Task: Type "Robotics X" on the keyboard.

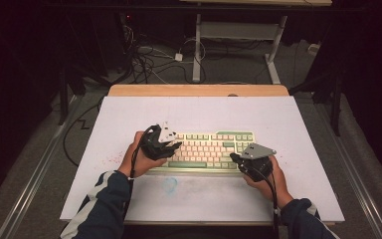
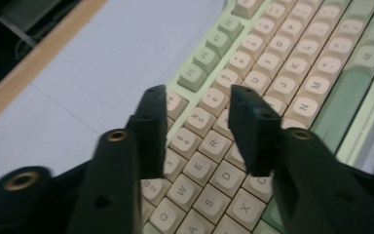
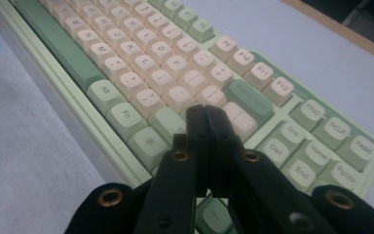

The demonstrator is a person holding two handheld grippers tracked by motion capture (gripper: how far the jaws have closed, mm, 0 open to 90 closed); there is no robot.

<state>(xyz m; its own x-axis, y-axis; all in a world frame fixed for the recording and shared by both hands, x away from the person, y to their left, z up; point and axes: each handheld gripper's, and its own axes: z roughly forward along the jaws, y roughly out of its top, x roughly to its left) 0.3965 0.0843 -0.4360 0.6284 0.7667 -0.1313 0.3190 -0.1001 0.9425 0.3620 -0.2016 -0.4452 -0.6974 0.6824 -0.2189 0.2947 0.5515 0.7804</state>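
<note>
A pale green keyboard with cream keys lies across the middle of the white mat. My left gripper hovers over its left end. In the left gripper view the keyboard runs off to the upper right, and the left gripper stands open above the number and letter rows with nothing between its jaws. My right gripper is at the keyboard's right front. In the right gripper view the right gripper is shut, empty, its tips over the keys at the right of the keyboard.
The white mat covers a wooden table whose far edge shows bare. A faint blue smudge marks the mat in front of the keyboard. Cables and a desk frame sit on the floor beyond.
</note>
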